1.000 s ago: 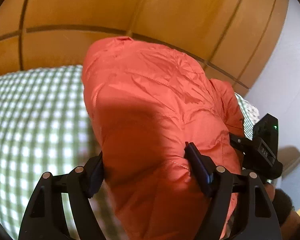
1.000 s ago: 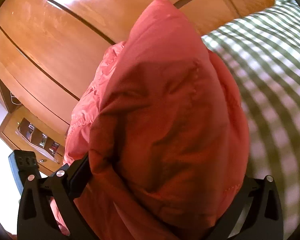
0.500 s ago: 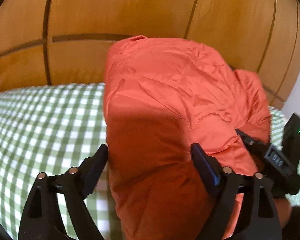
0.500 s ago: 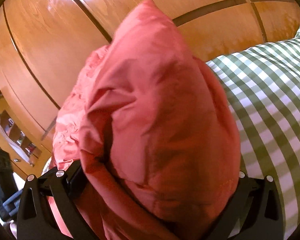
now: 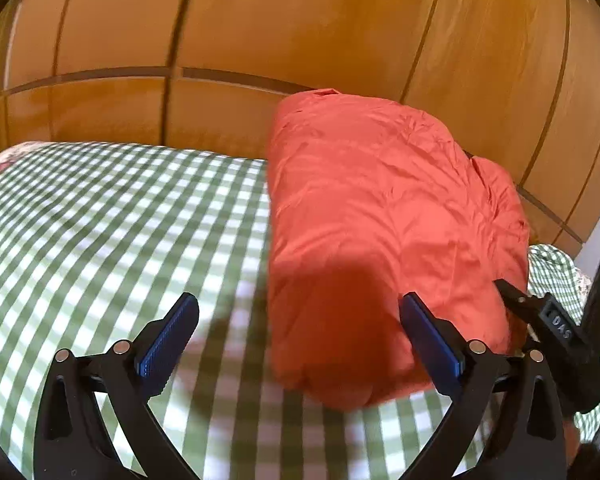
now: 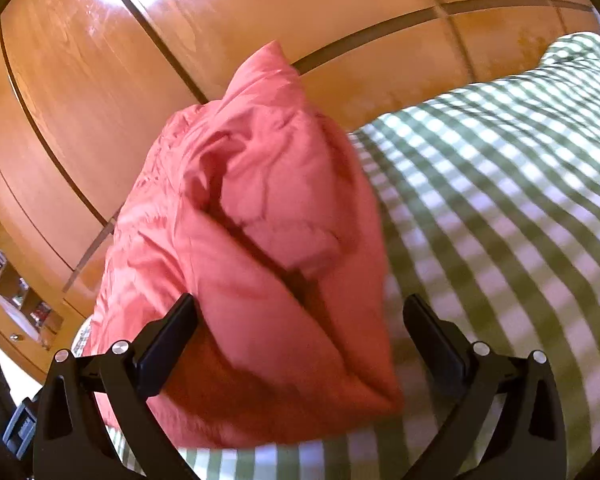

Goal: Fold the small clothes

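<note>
A puffy orange-red garment (image 5: 380,220) lies bundled in folds on the green checked bedcover (image 5: 100,220), close to the wooden wardrobe. My left gripper (image 5: 300,308) is in front of it with its jaws opening wide. The garment's near end reaches in beside the right blue pad (image 5: 428,336), while the left pad is clear over the cover. In the right wrist view the garment (image 6: 260,220) sits between the jaws of my right gripper (image 6: 300,304). The left finger (image 6: 168,336) is against its side and the right finger stands apart from it.
A wooden wardrobe (image 5: 300,40) with dark grooves stands right behind the bed. The right gripper's body (image 5: 560,328) shows at the garment's right side. A low wooden shelf unit (image 6: 16,304) is at the left edge. Checked cover stretches away to the left in the left wrist view.
Both grippers have drawn back from the garment and their jaws have spread. It filled the jaws before; now it rests on the bedcover, with more of the checked cover showing.
</note>
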The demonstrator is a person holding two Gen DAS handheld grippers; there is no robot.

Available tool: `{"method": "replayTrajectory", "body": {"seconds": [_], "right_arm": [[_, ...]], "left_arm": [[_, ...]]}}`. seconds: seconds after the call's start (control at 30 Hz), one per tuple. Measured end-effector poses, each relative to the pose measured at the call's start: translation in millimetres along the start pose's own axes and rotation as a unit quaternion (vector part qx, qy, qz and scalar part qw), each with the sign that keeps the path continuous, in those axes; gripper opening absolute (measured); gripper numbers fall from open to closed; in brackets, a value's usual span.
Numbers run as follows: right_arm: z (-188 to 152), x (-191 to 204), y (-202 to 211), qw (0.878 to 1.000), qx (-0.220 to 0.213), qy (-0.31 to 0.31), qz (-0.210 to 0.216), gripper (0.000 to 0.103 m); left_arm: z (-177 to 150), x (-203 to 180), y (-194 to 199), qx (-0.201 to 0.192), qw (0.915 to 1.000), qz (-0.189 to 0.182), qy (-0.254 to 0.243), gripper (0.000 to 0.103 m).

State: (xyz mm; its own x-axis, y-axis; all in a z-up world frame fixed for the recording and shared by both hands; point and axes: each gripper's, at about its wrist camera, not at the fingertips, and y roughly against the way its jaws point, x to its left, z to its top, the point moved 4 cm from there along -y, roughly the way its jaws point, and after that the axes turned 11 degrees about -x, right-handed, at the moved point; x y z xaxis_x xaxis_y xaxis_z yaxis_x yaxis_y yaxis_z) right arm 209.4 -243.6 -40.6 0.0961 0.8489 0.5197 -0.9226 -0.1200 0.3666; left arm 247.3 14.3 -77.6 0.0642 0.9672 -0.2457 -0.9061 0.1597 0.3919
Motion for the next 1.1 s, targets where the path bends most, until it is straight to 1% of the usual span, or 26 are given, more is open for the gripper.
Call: {"method": "replayTrajectory", "body": {"seconds": [0.13,0.2,0.27,0.33,0.4,0.47,0.53,0.6,0.7,0.8,0.9,1.0,1.1], "right_arm": [[-11,-5,21,0.999,0.005,-0.004,-0.034,0.101],[-13,-10,33,0.999,0.01,-0.004,-0.046,0.101],[-19,-8,48,0.997,0.02,0.005,-0.069,0.101],[-26,-7,62,0.994,0.028,0.03,-0.096,0.101],[-29,1,72,0.992,0.025,0.057,-0.113,0.101],[-33,10,86,0.989,0.015,0.087,-0.12,0.101],[-33,19,100,0.986,0.0,0.112,-0.121,0.101],[-34,27,112,0.985,-0.015,0.127,-0.119,0.101],[-35,33,116,0.984,-0.023,0.137,-0.111,0.101],[-46,44,117,0.977,-0.012,0.176,-0.121,0.101],[-55,55,123,0.972,-0.011,0.208,-0.106,0.101],[-60,65,129,0.97,-0.017,0.221,-0.098,0.101],[-64,72,138,0.97,-0.024,0.225,-0.093,0.101]], "left_arm": [[-14,-9,23,0.002,0.9994,0.018,-0.029,0.099],[-22,-13,31,0.018,0.9985,0.025,-0.046,0.099],[-29,-15,35,0.035,0.9967,0.036,-0.063,0.099],[-37,-17,40,0.054,0.9935,0.056,-0.083,0.099],[-42,-18,47,0.064,0.9894,0.078,-0.105,0.099],[-44,-20,56,0.058,0.9888,0.077,-0.114,0.1],[-45,-23,69,0.049,0.9897,0.066,-0.117,0.099],[-44,-26,80,0.036,0.9885,0.075,-0.127,0.099],[-42,-32,96,0.016,0.9854,0.088,-0.145,0.1],[-40,-34,105,0.019,0.9855,0.082,-0.148,0.1],[-42,-30,112,0.029,0.9865,0.079,-0.14,0.1],[-44,-23,118,0.032,0.9874,0.083,-0.131,0.1],[-47,-17,124,0.024,0.9871,0.091,-0.129,0.1]]}}
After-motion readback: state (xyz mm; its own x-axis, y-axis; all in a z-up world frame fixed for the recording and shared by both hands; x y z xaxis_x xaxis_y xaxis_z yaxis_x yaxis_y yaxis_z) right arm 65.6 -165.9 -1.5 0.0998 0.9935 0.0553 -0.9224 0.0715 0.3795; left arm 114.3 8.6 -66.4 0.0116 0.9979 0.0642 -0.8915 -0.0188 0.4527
